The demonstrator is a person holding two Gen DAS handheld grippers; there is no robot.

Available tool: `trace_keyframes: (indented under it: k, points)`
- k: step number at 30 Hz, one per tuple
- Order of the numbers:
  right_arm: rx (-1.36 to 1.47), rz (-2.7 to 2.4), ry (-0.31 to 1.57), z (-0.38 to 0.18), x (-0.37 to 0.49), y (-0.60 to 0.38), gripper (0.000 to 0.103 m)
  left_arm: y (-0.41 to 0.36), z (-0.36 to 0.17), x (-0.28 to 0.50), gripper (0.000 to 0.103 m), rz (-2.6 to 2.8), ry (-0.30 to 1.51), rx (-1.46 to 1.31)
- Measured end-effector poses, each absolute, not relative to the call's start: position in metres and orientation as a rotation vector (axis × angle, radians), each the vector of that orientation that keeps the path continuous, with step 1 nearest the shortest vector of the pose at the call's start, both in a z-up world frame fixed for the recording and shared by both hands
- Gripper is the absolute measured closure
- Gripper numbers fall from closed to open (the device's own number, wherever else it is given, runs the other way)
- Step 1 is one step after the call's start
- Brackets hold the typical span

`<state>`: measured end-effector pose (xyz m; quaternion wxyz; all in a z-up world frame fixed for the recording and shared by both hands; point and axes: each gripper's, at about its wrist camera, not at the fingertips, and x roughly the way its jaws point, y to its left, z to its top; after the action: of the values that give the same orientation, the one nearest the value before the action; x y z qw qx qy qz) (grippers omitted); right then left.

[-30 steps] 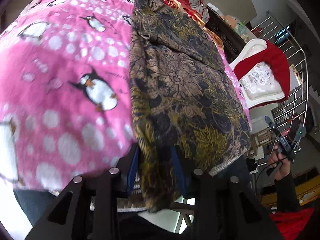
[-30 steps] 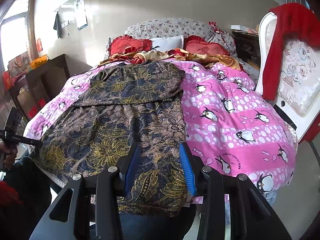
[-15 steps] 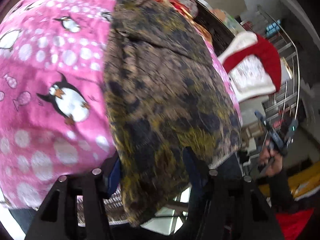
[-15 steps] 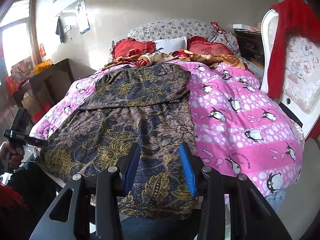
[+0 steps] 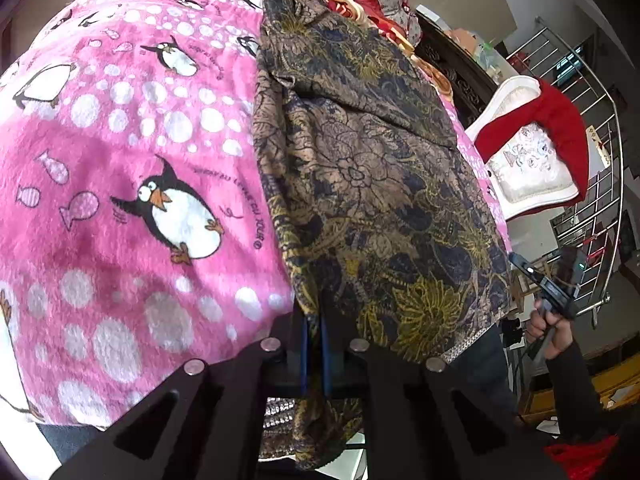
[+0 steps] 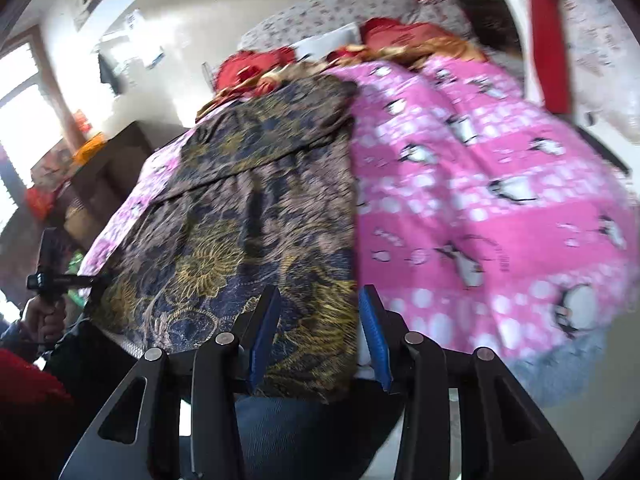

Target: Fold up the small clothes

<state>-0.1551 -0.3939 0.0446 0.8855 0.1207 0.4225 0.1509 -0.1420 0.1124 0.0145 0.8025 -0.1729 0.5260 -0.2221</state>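
Dress (image 5: 372, 184) lies lengthwise on blanket (image 5: 120, 168), hem nearest. Left gripper (image 5: 314, 338) clenched on hem; right gripper (image 6: 316, 336) released, straddling hem.

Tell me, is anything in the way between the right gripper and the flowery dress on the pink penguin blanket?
Nothing visible. The right gripper has open jaws with the dress's hem corner already lying between them, and only the pink penguin blanket is beside it.

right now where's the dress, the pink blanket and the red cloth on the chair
dress (image 5: 372, 184), left wrist view, middle of the patterned cloth
pink blanket (image 5: 120, 128), left wrist view, dotted part above the big penguin
red cloth (image 5: 560, 120), left wrist view, fold draped over the chair back
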Motion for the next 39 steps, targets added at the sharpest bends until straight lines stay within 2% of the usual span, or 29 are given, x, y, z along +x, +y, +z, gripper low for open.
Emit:
trace_keyframes:
  k: [4, 10, 14, 19, 25, 27, 28, 29, 39]
  points:
    - [0.304, 0.351, 0.915, 0.021, -0.138, -0.398, 0.053, 0.115, 0.012, -0.146, 0.098, -0.485, 1.133, -0.39]
    - [0.579, 0.564, 0.903, 0.01, -0.142, -0.422, 0.053, 0.116, 0.013, -0.146, 0.098, -0.487, 1.135, -0.391]
    - [0.548, 0.665, 0.883, 0.023, -0.152, -0.41, 0.053, 0.116, 0.012, -0.147, 0.098, -0.486, 1.131, -0.395]
    - [0.513, 0.597, 0.955, 0.007, -0.144, -0.406, 0.053, 0.116, 0.01, -0.147, 0.092, -0.49, 1.134, -0.406]
    - [0.581, 0.596, 0.96, 0.0, -0.151, -0.414, 0.054, 0.117, 0.011, -0.147, 0.09, -0.496, 1.128, -0.413]
    - [0.596, 0.587, 0.967, -0.001, -0.153, -0.416, 0.059, 0.117, 0.011, -0.148, 0.093, -0.49, 1.127, -0.422]
    - [0.604, 0.589, 0.964, 0.0, -0.154, -0.419, 0.072, 0.118, 0.012, -0.148, 0.1, -0.484, 1.131, -0.425]
    - [0.615, 0.599, 0.949, 0.002, -0.156, -0.42, 0.087, 0.119, 0.013, -0.149, 0.1, -0.481, 1.131, -0.426]
    - [0.56, 0.681, 0.741, 0.076, -0.185, -0.425, 0.089, 0.147, 0.06, -0.171, 0.1, -0.504, 0.949, -0.539]
